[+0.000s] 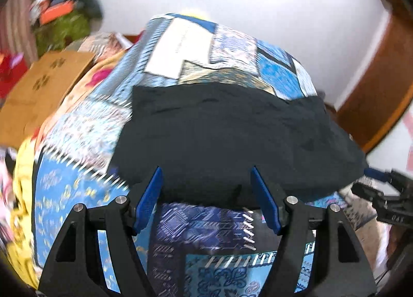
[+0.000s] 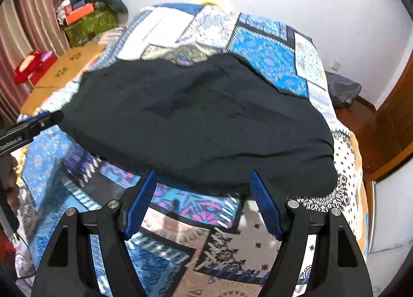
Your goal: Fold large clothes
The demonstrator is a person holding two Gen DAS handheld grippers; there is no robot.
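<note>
garment point(image 2: 196, 116): dark, soft, limp, light; lies mid-bed point(image 2: 268, 64) | grip: its near hem corners | left claw point(image 1: 206, 201): released, empty | right claw point(image 2: 202, 204): released, empty

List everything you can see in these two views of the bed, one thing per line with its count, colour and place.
garment: one, black, spread on the bedspread
bedspread: one, blue patchwork, covering the bed
cardboard sheet: one, brown, left of bed
clutter pile: one, mixed colours, far left corner
curtain: one, pinkish, left wall
door: one, brown wood, right
left hand-held gripper: one, black with blue pads, open at garment's near edge
right hand-held gripper: one, same, open
</note>
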